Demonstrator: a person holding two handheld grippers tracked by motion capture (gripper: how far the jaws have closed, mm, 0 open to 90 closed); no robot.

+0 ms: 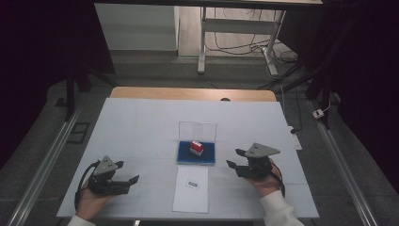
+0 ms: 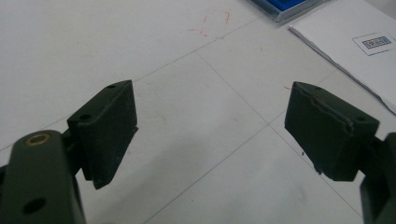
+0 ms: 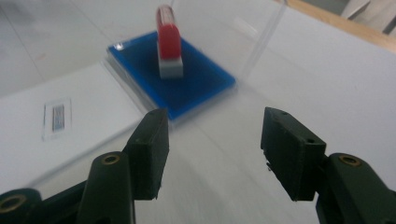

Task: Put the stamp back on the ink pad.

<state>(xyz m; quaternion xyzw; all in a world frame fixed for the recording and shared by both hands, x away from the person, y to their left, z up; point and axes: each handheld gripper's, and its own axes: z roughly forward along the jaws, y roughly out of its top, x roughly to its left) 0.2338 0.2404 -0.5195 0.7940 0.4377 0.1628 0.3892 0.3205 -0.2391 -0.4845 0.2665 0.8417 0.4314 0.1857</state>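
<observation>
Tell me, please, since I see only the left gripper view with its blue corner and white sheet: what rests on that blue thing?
Observer: A red-and-white stamp stands upright on the blue ink pad.
Operator: Is anything behind the pad?
Observer: Its clear lid stands raised at the far edge.
Operator: And the right gripper?
Observer: The right gripper is open and empty, aimed toward the pad, short of it.
</observation>
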